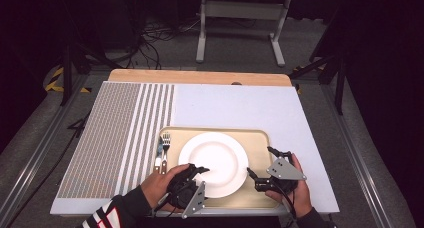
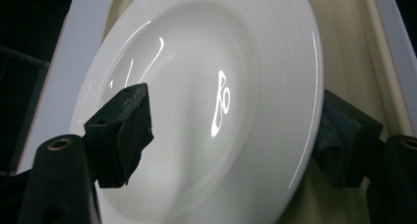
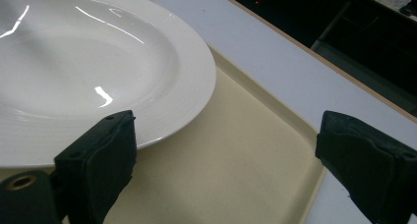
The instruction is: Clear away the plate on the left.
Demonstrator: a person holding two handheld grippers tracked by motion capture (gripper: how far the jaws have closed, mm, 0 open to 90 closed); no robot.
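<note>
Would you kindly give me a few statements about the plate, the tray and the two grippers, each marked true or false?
1. The white plate lies on the beige tray. True.
2. A fork lies left of the plate, on the tray. True.
3. The right gripper is clamped on the plate's rim. False: its jaws stand open, beside the plate.
4. The plate holds food. False: it is bare.
5. The left gripper has its jaws open, one over the plate and one past its rim. True.
6. The tray sits on the striped part of the mat. False: it sits mostly on the plain white part.

Dark room — grey floor (image 1: 240, 53), cables (image 1: 155, 35)
</note>
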